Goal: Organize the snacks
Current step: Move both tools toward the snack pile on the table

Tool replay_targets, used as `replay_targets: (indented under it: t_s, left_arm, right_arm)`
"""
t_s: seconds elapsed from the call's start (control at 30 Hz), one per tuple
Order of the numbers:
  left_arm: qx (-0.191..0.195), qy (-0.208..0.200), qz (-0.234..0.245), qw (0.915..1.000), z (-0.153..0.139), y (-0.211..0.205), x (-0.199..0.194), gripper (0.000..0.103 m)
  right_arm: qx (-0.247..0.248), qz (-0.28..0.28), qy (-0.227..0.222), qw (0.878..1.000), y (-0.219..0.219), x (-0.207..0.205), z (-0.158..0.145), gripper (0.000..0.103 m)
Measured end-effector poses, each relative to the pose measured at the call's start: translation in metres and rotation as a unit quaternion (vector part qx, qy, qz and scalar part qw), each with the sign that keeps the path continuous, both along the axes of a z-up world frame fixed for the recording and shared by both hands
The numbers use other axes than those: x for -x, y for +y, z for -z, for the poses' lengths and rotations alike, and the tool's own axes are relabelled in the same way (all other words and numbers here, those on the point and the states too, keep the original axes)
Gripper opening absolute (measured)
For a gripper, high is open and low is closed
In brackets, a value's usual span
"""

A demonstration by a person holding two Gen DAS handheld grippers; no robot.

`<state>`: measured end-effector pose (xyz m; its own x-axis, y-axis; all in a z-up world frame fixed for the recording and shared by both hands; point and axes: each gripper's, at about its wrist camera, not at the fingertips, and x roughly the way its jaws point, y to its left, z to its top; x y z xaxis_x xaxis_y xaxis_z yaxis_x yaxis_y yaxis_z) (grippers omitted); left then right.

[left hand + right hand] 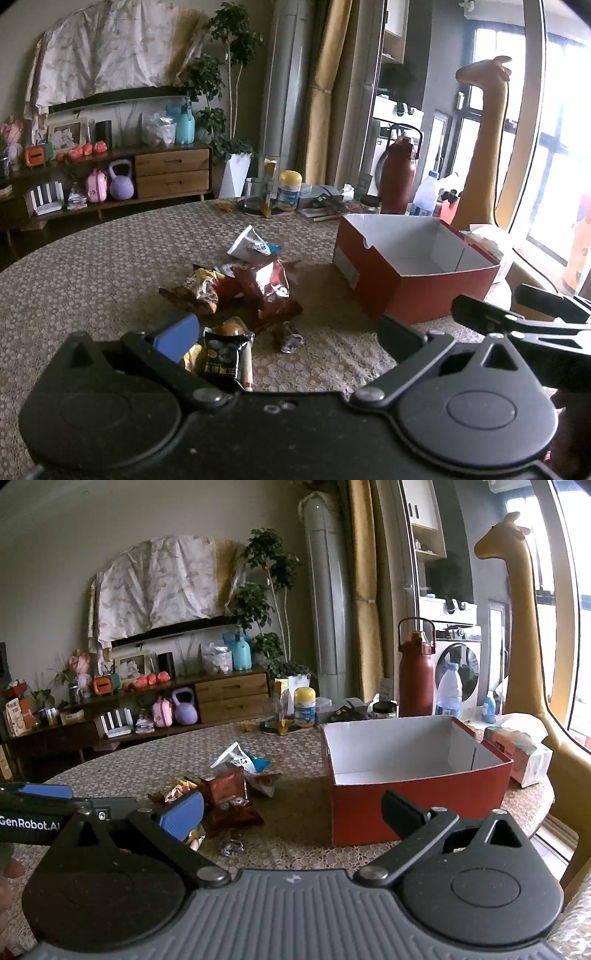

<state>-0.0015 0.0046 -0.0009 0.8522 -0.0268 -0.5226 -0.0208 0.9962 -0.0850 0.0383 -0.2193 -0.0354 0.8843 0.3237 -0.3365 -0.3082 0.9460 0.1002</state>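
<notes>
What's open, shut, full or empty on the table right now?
Red box: lid off, empty.
Snack bags: loose in a pile on the table, none in the box.
Left tool: open, holding nothing.
Right tool: open, holding nothing.
Red flask: upright, lid on.
Water bottle: upright, capped.

Bare table between snacks and box

dim room, blown-out window glare

Wooden sideboard, bright window
</notes>
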Motion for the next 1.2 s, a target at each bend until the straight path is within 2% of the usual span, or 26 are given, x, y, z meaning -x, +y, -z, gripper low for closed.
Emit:
replay_targets:
  t_s: [0.83, 1.2]
  left_arm:
    - [0.003, -0.011, -0.014, 0.9998, -0.015, 0.000, 0.019, 0.103]
    - [0.008, -0.006, -0.022, 0.9997, -0.011, 0.006, 0.023, 0.103]
  right_arm:
    - [-0.001, -0.010, -0.013, 1.000, 0.002, 0.020, -0.008, 0.103]
    - [-0.003, -0.020, 0.000, 1.000, 0.006, 0.020, -0.006, 0.103]
